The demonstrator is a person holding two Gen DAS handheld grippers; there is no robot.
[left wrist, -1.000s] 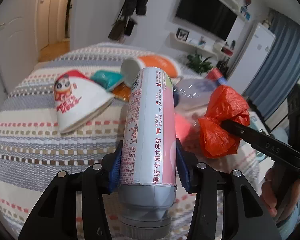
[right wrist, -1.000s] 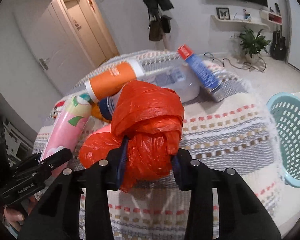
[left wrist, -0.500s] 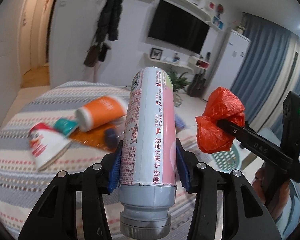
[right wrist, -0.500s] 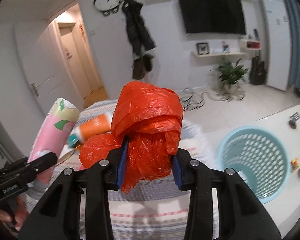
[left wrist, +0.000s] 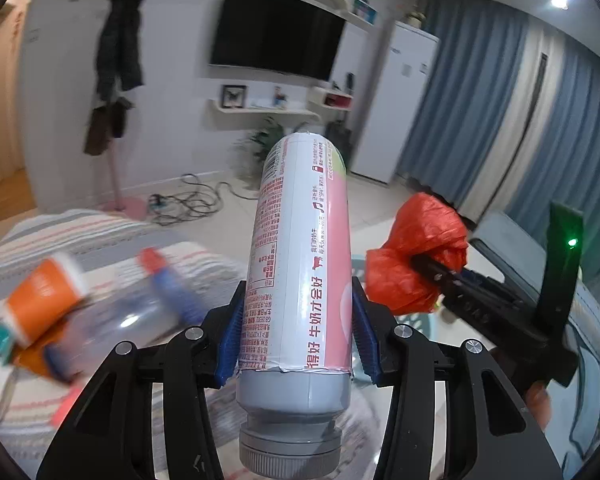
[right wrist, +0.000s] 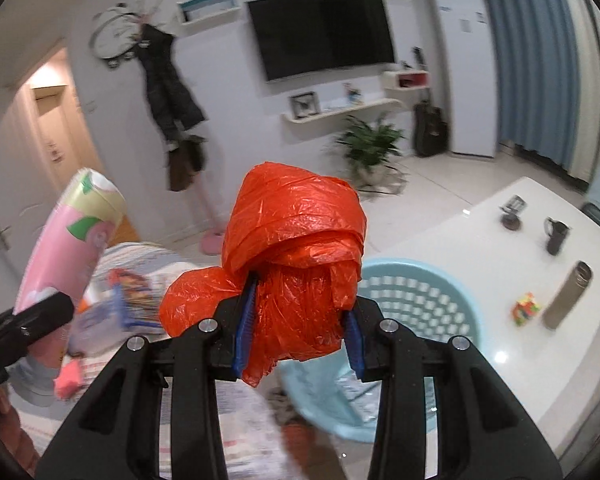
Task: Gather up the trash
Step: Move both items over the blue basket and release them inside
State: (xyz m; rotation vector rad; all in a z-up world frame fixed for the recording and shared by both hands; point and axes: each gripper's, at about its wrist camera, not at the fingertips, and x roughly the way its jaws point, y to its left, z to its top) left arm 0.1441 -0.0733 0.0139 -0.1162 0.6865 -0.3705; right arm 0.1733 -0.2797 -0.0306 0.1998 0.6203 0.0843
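Both grippers have swung away from the striped bed point(left wrist: 80, 224) since a second ago: then the cameras looked down on the litter spread over the blanket, and now they face the television wall, with the bed slid to the lower left of each view and the light blue basket point(right wrist: 416, 304) risen into the right wrist view, directly behind and below the held bag.

The left gripper point(left wrist: 298, 344) keeps its jaws pinching the pink-and-white milk bottle point(left wrist: 300, 248), gripped low on the label just above the grey neck, with the cap end toward the camera and the body pointing away. Its hold looks unchanged.

The right gripper point(right wrist: 296, 332) keeps its jaws pinching the knotted orange plastic bag point(right wrist: 296, 264), whose bulk bulges above and to the left of the blue pads point(right wrist: 244, 328). In the left wrist view the bag sits just right of the bottle, apart from it.

On the bed the blurred orange-labelled container point(left wrist: 40, 300), a clear bottle point(left wrist: 120, 324) and a red-capped blue tube point(left wrist: 168, 280) lie together. A white bench point(right wrist: 512, 264) to the right of the basket carries a metal flask point(right wrist: 568, 300).
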